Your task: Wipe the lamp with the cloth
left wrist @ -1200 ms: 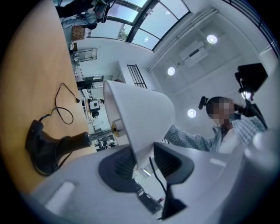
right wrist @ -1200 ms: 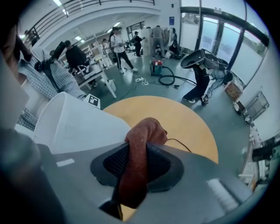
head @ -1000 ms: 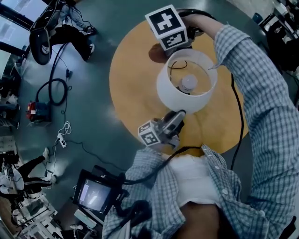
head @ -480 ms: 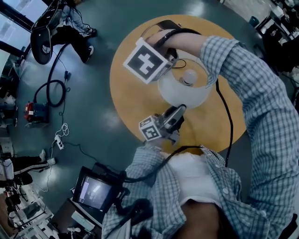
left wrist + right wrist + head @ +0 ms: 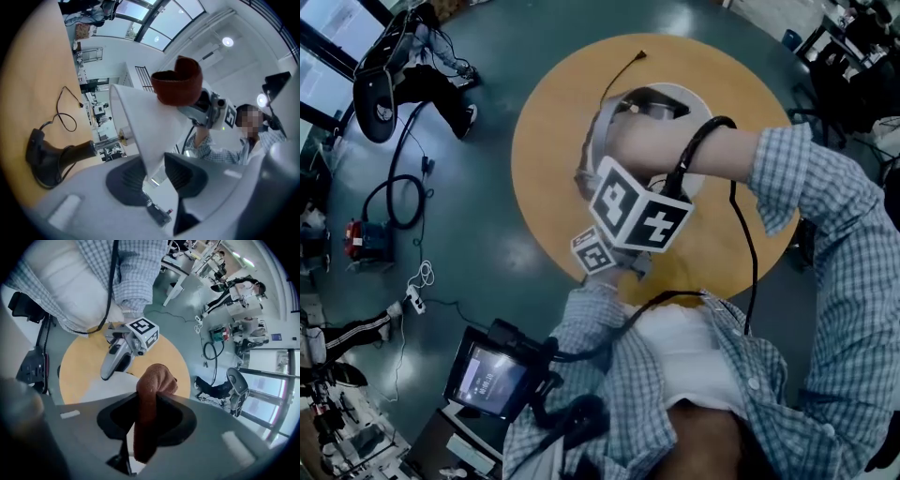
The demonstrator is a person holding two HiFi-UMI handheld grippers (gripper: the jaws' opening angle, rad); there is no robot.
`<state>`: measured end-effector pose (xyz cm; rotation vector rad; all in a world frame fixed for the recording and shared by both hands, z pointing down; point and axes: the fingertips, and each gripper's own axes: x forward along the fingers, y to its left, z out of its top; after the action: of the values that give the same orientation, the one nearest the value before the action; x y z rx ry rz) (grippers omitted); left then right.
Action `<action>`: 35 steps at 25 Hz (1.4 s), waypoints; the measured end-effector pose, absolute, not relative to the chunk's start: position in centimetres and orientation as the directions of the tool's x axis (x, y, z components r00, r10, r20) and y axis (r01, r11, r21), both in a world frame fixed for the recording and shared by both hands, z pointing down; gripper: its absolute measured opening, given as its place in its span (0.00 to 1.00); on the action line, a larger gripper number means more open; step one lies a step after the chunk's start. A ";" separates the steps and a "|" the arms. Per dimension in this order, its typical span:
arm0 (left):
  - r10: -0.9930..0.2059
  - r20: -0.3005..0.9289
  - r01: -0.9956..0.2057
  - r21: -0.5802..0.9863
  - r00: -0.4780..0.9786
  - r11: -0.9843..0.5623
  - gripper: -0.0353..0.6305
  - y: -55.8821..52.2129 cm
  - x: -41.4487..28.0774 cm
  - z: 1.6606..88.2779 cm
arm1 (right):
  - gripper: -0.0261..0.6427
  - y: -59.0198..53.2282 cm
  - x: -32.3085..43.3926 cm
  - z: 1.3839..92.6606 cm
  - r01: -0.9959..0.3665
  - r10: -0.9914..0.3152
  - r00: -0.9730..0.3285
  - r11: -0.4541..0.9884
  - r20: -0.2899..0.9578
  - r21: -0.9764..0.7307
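Note:
The lamp's white shade (image 5: 675,91) stands on the round wooden table (image 5: 553,122), mostly hidden under my right hand. My left gripper (image 5: 152,176) is shut on the shade's lower rim (image 5: 140,122); its marker cube (image 5: 592,253) shows at the near table edge. Past the shade lie the lamp's black base (image 5: 44,157) and metal stem. My right gripper (image 5: 147,416) is shut on a rust-brown cloth (image 5: 150,394), pointing steeply down over the shade's near-left side. From the left gripper view the cloth (image 5: 180,84) sits against the shade's upper edge.
A thin black cable (image 5: 65,112) lies looped on the tabletop. On the floor to the left are a small monitor unit (image 5: 487,380), coiled cables (image 5: 394,197), a red box (image 5: 356,234) and a black chair (image 5: 375,94). Desks and a seated person (image 5: 234,291) stand farther off.
My right gripper has swung with the cloth from the shade's far side round to its near-left side, rolling over as it went. The left gripper has kept its hold.

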<state>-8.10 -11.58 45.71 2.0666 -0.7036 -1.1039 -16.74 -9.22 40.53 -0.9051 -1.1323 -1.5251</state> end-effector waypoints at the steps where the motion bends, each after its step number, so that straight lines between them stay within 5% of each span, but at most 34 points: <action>1: -0.719 -0.488 -0.140 0.772 0.495 -0.620 0.23 -11.5 -8.1 45.8 | 0.19 -8.6 -16.1 40.5 0.969 -0.255 -0.249 -0.065 0.935 0.240; 11: -0.712 -0.483 -0.150 0.765 0.510 -0.626 0.23 -11.7 -7.7 45.3 | 0.19 -6.6 -10.2 38.7 0.887 -0.207 -0.433 0.073 0.877 0.455; 23: -0.720 -0.481 -0.149 0.771 0.501 -0.619 0.23 -11.1 -8.0 45.0 | 0.19 -8.8 -1.9 38.5 0.682 -0.256 -0.510 0.461 0.821 0.567; 29: -0.725 -0.478 -0.142 0.779 0.497 -0.611 0.23 -11.1 -8.5 45.1 | 0.19 -11.9 0.8 41.7 0.407 -0.278 -0.565 0.725 0.777 0.556; 35: -0.743 -0.416 -0.172 0.803 0.524 -0.571 0.24 -10.3 -8.1 46.1 | 0.19 -11.2 0.7 45.1 0.013 -0.213 -0.743 0.944 0.635 0.331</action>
<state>-8.14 -10.32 46.12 2.0443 -0.7416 -1.0133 0.71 -11.23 45.10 0.1406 -2.3774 -0.4107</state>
